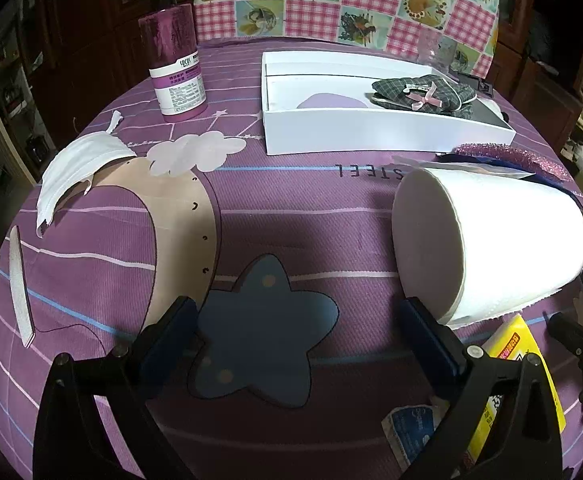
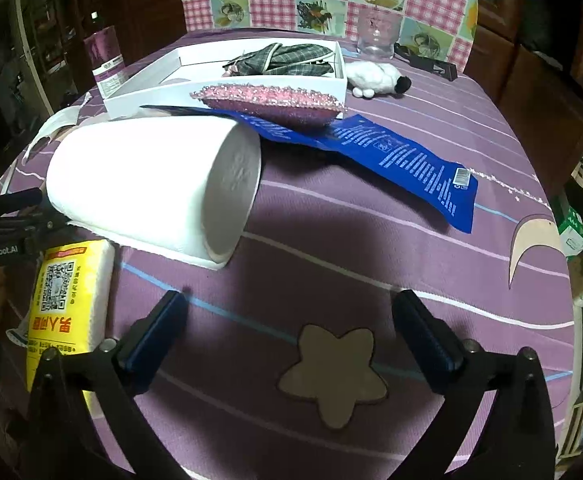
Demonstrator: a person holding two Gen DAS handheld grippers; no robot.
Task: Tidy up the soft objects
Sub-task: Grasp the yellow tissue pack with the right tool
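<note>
Claw state first: in the left wrist view our left claw [image 1: 295, 332] stands spread wide with nothing between its pads, hanging over the purple-clothed surface [image 1: 291, 216] above a printed blue star. Just ahead of its right pad lies the paper roll [image 1: 487, 244] on its side, close to that pad but apart from it as far as we can tell. Further ahead sits the white box [image 1: 371, 128] with the plaid cloth piece [image 1: 423, 94] already inside. Far ahead to the left lies a white face mask [image 1: 75, 172], and beyond it stands a purple bottle [image 1: 177, 68]. A yellow tissue pack [image 1: 507, 368] lies under the claw's right arm.

From the right wrist view our right claw [image 2: 291, 320] is likewise fully spread and empty over bare cloth. The paper roll [image 2: 151, 184] lies ahead to its left, and the tissue pack [image 2: 67, 300] is beside its left arm. Beyond the roll a pink sponge [image 2: 267, 100] rests on a blue packet [image 2: 391, 160], against the box's front wall. A white plush toy [image 2: 375, 76] lies outside the box, far ahead.

We judge the roll the risky pick: round and on its side, it could roll off if one pad nudges it first, or crush under a hard squeeze. Lifting the sponge carelessly could drag the packet along
</note>
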